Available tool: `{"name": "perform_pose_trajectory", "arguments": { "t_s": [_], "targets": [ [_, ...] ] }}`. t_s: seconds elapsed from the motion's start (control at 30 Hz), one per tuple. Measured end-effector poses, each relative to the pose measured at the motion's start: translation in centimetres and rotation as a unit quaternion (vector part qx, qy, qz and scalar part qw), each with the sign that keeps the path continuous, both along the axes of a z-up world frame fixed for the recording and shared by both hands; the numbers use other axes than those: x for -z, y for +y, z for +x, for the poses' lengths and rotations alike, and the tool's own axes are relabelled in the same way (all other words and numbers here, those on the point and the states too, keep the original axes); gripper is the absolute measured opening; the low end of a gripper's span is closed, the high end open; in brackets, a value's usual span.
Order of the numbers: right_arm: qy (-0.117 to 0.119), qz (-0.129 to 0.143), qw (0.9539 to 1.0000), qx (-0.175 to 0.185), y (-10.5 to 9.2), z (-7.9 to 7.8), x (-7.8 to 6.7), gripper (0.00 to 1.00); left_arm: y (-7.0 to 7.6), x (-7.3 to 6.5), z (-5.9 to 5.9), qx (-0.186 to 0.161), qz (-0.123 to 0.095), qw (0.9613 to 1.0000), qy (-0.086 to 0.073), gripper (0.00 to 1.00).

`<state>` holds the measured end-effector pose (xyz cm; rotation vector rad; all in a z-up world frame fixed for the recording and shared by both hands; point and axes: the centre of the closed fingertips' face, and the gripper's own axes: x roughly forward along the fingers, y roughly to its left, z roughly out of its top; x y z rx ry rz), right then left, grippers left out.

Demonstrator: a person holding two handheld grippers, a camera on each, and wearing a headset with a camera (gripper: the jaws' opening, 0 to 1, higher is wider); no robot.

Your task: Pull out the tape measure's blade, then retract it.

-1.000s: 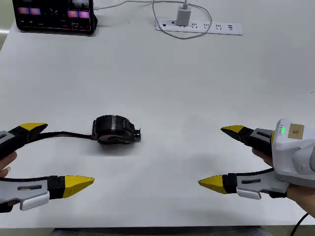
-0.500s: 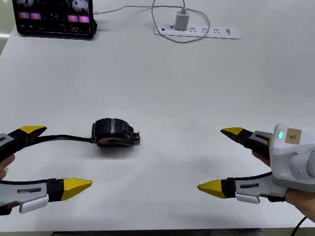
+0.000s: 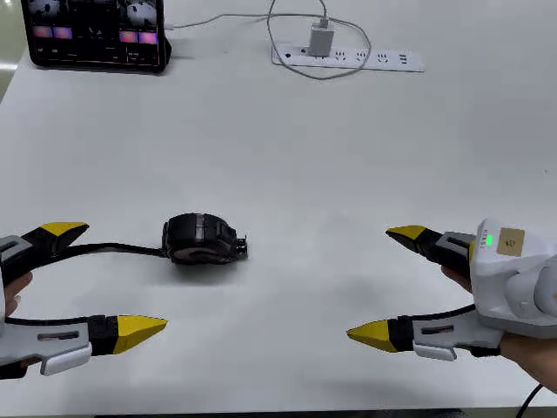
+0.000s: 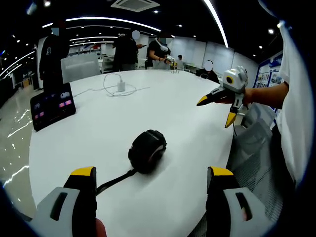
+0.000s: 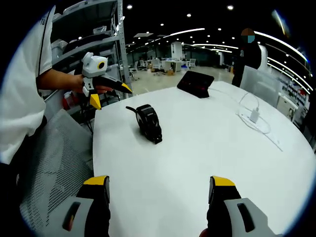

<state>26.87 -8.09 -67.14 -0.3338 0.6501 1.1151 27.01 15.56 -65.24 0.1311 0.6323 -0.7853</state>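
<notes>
1. Head view: the black round tape measure [image 3: 202,238] lies on its side on the white table, a bit left of the middle. Its blade is all inside the case.
2. A small metal hook [image 3: 244,245] sticks out on its right side. A thin black strap [image 3: 122,250] runs from its left side toward the left gripper.
3. The case looks like hard plastic with a rubbery skin, and it is round and bumpy. The smooth white table [image 3: 305,157] looks flat and a little shiny.
4. The left gripper [image 3: 122,276] is near the tape measure, with its yellow-tipped jaws spread wide and holding nothing. The right gripper [image 3: 370,281] is well apart on the other side, also spread wide and holding nothing.
5. What could go wrong:
   - The hook is tiny and the jaw tips are pointy, so I think it could slip out.
   - The table is smooth, so the case may slide if it is not held tight.
   - The blade may snap back fast if it is let go.
   - The strap could get pinched by mistake.
6. Far back lie a dark flat tablet [image 3: 96,30] and a white power strip [image 3: 348,58] with a white cable.
</notes>
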Motion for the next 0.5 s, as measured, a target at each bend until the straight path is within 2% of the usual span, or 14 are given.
{"name": "perform_pose_trajectory", "arguments": {
  "t_s": [0.2, 0.5],
  "targets": [
    [-0.004, 0.002, 1.0, -0.007, 0.3, 0.8, 0.2, 0.82, -0.3, 0.2, 0.5, 0.004, -0.003, 1.0, -0.003, 0.9],
    [-0.006, 0.008, 0.9996, -0.025, 1.2, 1.5, 0.8, 0.81, -1.6, 0.9, 1.6, 0.021, -0.005, 0.9997, -0.009, 0.9]
  ]
}}
